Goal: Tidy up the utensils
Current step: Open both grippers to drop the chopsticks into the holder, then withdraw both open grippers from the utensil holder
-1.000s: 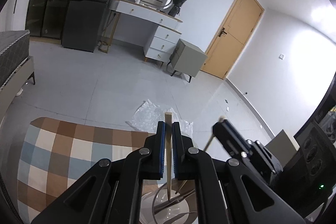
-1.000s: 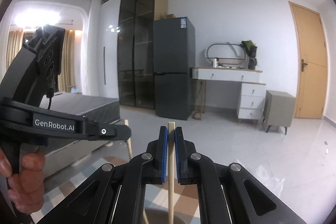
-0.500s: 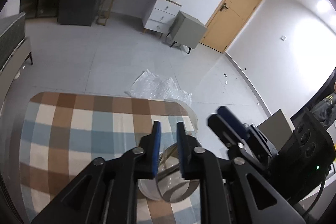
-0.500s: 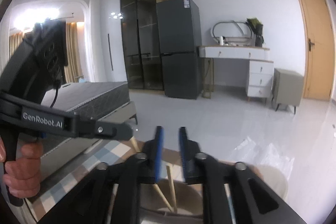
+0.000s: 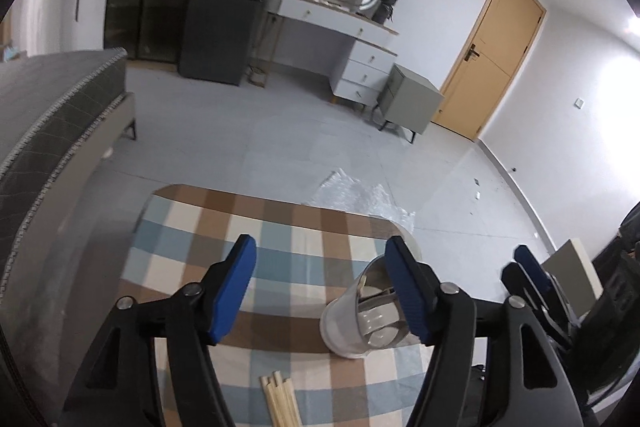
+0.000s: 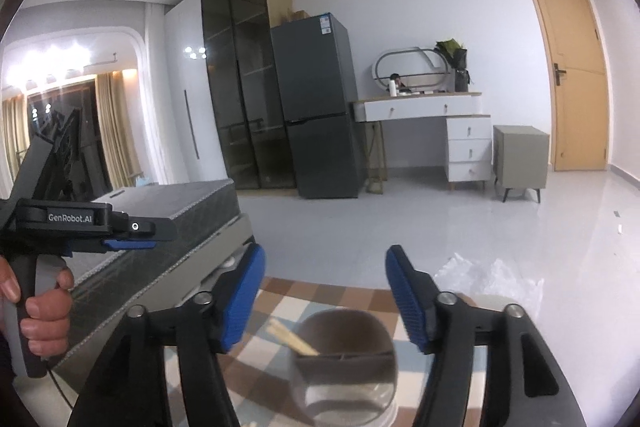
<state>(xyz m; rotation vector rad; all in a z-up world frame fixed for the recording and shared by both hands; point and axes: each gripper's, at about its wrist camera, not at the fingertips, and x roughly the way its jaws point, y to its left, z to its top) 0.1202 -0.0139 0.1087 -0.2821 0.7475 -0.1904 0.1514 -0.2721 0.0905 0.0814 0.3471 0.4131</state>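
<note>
A shiny metal utensil cup (image 5: 366, 315) stands on the checked tablecloth (image 5: 280, 239), with wooden chopsticks (image 6: 294, 341) leaning inside it. My left gripper (image 5: 326, 291) is open and empty, its right finger in front of the cup. A few loose wooden chopsticks (image 5: 280, 401) lie on the cloth below it. My right gripper (image 6: 324, 297) is open and empty, held just above the cup (image 6: 346, 367). The right gripper also shows at the right of the left wrist view (image 5: 528, 275).
The table's far edge (image 5: 280, 201) drops to a grey tiled floor with crumpled clear plastic (image 5: 360, 195). A grey bed (image 5: 52, 107) stands at the left. A person's hand (image 6: 38, 311) holds the left gripper's handle.
Both grippers held a chopstick upright over the cup, then opened and let them drop into it. Both have since opened wide and drawn back a little.
</note>
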